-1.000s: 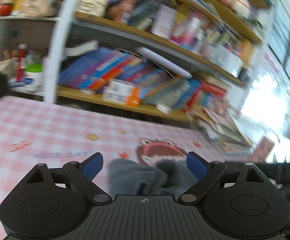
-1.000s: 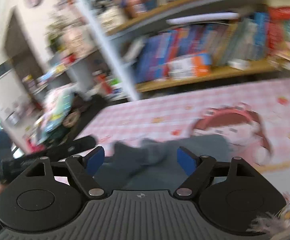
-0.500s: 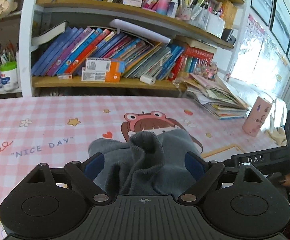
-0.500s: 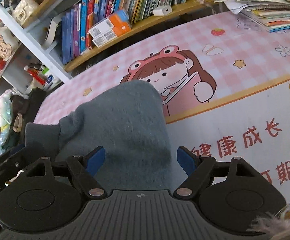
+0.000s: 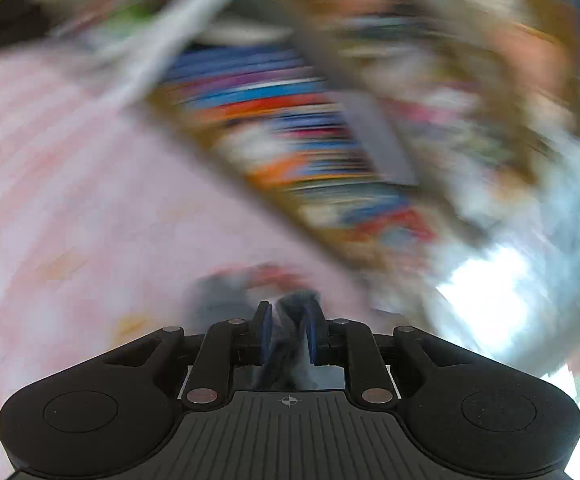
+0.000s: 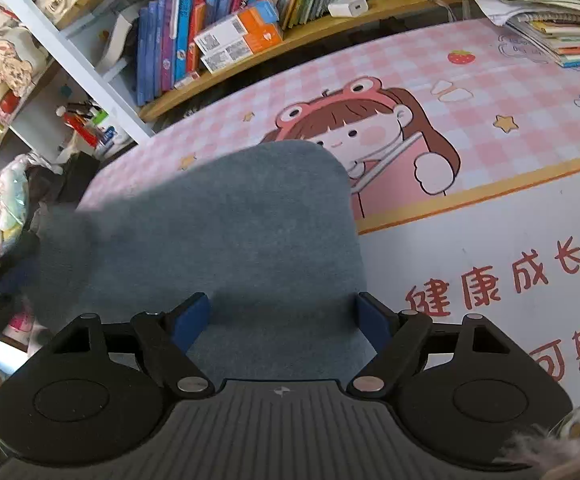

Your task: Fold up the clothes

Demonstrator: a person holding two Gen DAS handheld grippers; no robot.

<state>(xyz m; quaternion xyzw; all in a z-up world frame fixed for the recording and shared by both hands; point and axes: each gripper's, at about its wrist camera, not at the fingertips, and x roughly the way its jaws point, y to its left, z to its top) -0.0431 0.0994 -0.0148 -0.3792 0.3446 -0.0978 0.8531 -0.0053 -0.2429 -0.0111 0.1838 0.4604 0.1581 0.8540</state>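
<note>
My left gripper has just been closing and now pinches a bunch of the grey sweater. My right gripper hangs spread over the flat part, gripping nothing. I judge the knit soft, light and limp; take it at edges. It lies on the pink checked mat. Beyond stands a bookshelf.
</note>
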